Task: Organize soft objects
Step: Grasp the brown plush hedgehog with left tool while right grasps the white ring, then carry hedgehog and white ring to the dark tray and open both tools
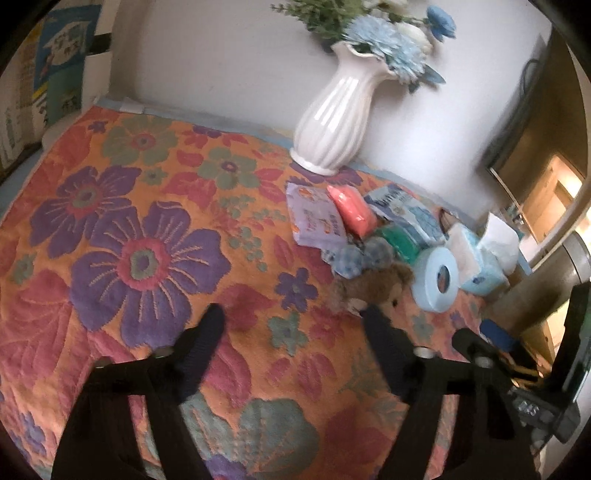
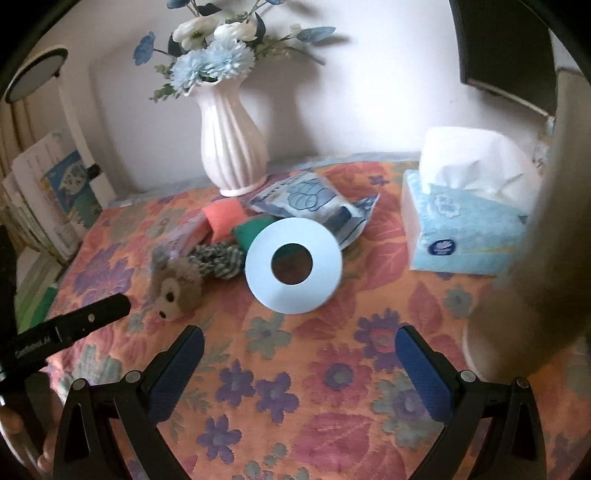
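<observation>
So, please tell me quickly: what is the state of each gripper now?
Left gripper: open, holding nothing, above the floral cloth.
Right gripper: open, holding nothing, facing the blue roll.

Flower tops [image 1: 388, 33] cut off by upper edge in left wrist view. Purple packet [image 2: 184, 232] largely hidden behind pink sponge [image 2: 224, 219] in right wrist view. Green sponge [image 2: 251, 232] partly covered by blue roll [image 2: 293, 260]. Print on tissue box [image 2: 461, 229] too blurred to be read. Tan object [image 2: 535, 221] at right edge blurred, unidentified.
</observation>
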`<action>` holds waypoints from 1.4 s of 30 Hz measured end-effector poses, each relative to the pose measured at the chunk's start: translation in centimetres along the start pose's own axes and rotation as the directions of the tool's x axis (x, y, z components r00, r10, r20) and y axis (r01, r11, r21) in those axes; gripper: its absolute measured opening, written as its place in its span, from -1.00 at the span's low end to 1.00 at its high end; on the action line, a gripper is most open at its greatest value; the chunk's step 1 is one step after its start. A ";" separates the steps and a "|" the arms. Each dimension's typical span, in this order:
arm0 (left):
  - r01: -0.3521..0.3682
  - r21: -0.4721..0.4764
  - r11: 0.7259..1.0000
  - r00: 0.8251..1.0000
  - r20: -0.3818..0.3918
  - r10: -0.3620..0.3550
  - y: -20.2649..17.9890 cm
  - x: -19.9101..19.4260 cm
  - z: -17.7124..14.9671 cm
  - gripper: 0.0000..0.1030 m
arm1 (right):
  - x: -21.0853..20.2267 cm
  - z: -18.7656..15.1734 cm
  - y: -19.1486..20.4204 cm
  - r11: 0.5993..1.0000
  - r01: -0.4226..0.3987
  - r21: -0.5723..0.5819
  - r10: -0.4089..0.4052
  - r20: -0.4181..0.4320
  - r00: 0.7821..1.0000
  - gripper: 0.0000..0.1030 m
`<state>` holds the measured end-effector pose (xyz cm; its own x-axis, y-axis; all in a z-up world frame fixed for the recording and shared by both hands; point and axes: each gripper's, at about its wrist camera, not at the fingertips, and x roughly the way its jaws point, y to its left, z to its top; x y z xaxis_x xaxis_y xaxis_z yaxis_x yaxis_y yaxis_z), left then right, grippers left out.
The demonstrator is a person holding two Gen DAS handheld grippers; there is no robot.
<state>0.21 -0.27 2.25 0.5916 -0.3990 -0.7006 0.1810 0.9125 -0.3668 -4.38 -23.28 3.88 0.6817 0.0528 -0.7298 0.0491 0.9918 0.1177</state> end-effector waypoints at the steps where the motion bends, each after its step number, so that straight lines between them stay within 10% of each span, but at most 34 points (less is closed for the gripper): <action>1: 0.007 0.009 1.000 1.000 -0.006 -0.007 -0.2 -0.1 0.0 0.32 | -0.1 0.3 0.2 1.000 -0.018 0.002 0.018 -0.014 1.000 1.00; 9: 0.175 0.019 0.984 0.979 -0.110 -0.172 -3.5 -0.7 1.9 0.37 | 2.6 2.6 1.6 0.993 0.095 -0.073 -0.101 -0.078 0.992 0.98; 16: 0.078 0.091 0.993 0.986 -0.153 -0.064 -5.2 4.0 2.8 0.33 | 4.9 3.0 0.7 0.998 0.029 -0.064 -0.034 -0.070 0.997 0.60; 19: 0.084 0.072 0.994 0.985 -0.154 -0.073 -4.4 5.0 2.3 -0.10 | 5.1 3.1 1.2 0.995 0.047 -0.091 -0.054 -0.070 0.996 0.26; 36: 0.114 0.133 0.984 0.993 -0.037 -0.110 -3.1 -3.0 -1.4 -0.18 | -3.0 -2.1 0.5 0.988 -0.146 -0.051 0.138 -0.132 0.982 0.24; 42: 0.453 -0.061 0.890 0.888 -0.058 -0.456 0.7 -4.2 -3.3 -0.17 | -3.9 -3.5 0.2 0.984 -0.169 -0.055 0.160 -0.141 0.977 0.25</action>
<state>-4.73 1.77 2.96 0.3974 -0.7755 -0.4905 0.3808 0.6257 -0.6808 -9.63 -22.86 4.38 0.5707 0.2269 -0.7892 -0.1070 0.9734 0.2025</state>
